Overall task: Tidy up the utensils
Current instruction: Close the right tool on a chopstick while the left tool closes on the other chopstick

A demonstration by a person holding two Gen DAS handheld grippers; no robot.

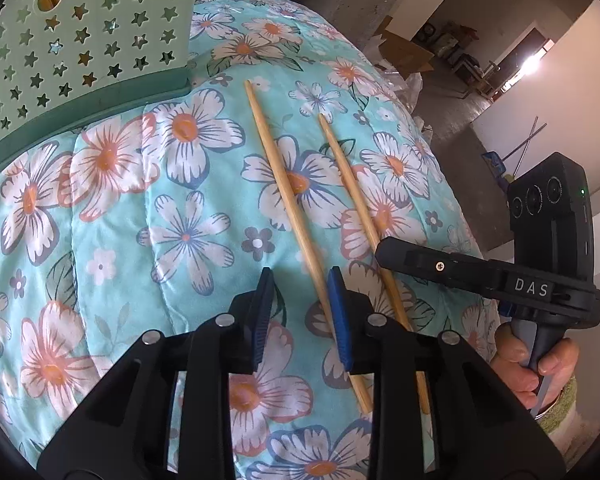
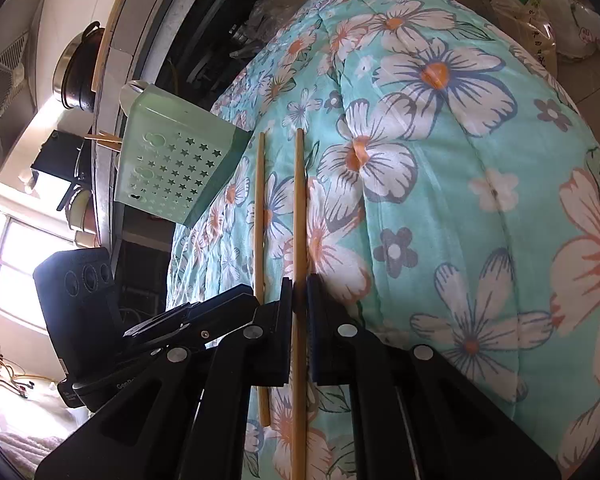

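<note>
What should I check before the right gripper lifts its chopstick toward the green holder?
1. Right gripper closed on the right chopstick: ok, fingers pinch it on both sides.
2. Grip position: not ok, it holds near one end, so the long part may tip.
3. Left chopstick free: ok, it lies apart on the quilt.
4. Left gripper open: ok, its fingers stand around the left chopstick without pinching.
5. The two grippers clear of each other: cannot tell, they are very close.
6. Green holder opening free: cannot tell, only its star-holed side shows.
</note>
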